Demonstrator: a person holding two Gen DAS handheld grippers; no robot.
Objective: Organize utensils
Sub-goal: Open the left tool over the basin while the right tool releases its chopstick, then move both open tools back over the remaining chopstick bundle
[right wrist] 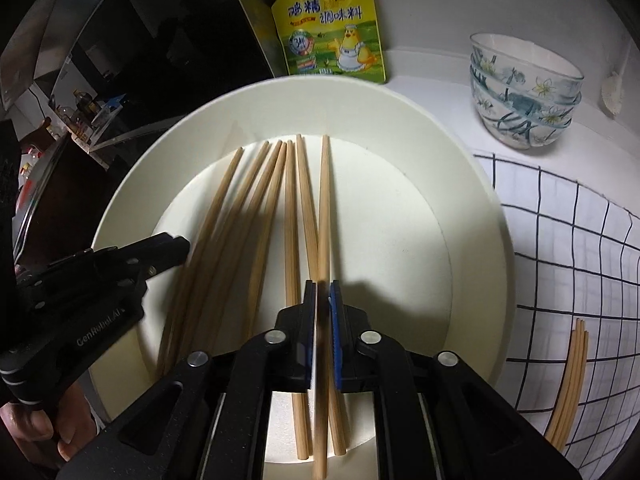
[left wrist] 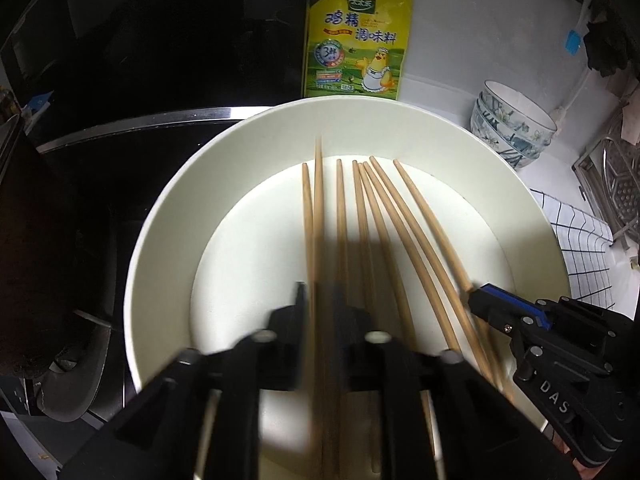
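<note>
Several wooden chopsticks [left wrist: 372,224] lie side by side in a wide white plate [left wrist: 160,240], which fills both views [right wrist: 472,200]. My left gripper [left wrist: 320,296] hangs low over the plate's near side. Its jaws are slightly apart and one chopstick [left wrist: 318,200] runs between them without being pressed. In the right wrist view the left gripper [right wrist: 182,246] reaches in from the left edge. My right gripper [right wrist: 322,292] is shut on a single chopstick [right wrist: 325,200] between its blue pads. It shows in the left wrist view [left wrist: 476,300] at the plate's right side.
A yellow seasoning pouch [left wrist: 356,40] stands behind the plate. Stacked floral bowls [right wrist: 524,88] sit at the back right. A checked cloth [right wrist: 560,240] to the right carries a small bundle of chopsticks [right wrist: 572,380]. A black stove [left wrist: 140,60] lies left, a metal rack [left wrist: 616,188] far right.
</note>
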